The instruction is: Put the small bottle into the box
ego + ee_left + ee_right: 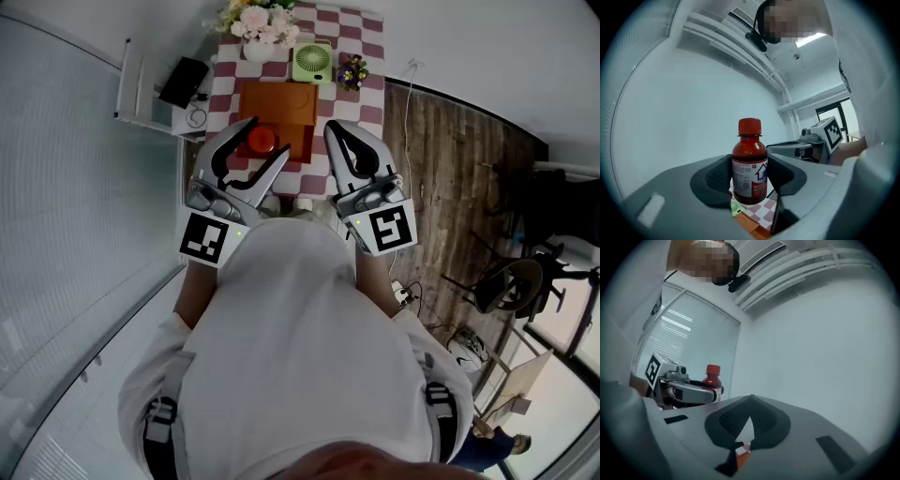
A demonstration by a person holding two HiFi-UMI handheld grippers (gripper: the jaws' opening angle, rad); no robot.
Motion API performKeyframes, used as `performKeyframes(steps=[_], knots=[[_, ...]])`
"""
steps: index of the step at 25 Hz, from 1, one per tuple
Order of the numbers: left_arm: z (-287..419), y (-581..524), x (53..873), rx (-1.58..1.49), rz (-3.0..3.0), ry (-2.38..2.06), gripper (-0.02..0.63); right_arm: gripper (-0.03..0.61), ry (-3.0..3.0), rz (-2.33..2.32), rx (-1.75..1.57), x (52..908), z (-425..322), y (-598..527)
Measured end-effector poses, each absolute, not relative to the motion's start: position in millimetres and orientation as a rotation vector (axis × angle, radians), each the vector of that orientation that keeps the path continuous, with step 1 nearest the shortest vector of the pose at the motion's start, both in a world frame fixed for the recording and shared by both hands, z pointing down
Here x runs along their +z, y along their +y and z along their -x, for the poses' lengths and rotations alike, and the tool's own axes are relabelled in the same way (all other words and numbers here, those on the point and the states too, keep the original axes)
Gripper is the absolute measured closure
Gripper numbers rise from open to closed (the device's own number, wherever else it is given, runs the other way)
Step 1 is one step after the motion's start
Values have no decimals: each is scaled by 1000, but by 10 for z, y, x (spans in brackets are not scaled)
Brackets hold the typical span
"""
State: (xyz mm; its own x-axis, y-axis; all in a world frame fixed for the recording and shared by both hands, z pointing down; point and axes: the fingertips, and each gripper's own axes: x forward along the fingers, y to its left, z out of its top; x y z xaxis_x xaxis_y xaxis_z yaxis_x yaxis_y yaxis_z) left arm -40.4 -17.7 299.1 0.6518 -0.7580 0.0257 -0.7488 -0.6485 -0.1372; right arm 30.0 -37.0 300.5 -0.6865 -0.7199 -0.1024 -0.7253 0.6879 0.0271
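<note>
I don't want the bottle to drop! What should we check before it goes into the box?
1. Bottle held: ok. The left gripper squeezes the bottle on both sides.
2. Lid on: ok. The red cap sits on top.
3. Bottle lined up with the box: ok. In the head view it shows over the box's near left part.
4. Box open: cannot tell.
5. Right gripper out of the way: ok. It is shut, empty and off to the side.
</note>
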Motion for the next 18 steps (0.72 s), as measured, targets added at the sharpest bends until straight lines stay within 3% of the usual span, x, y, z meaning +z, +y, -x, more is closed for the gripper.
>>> performKeyframes(steps=[18], knots=[[510,-162,3268,-144,2748,1436,392,578,2777,1164,-12,3376,-711,-479]])
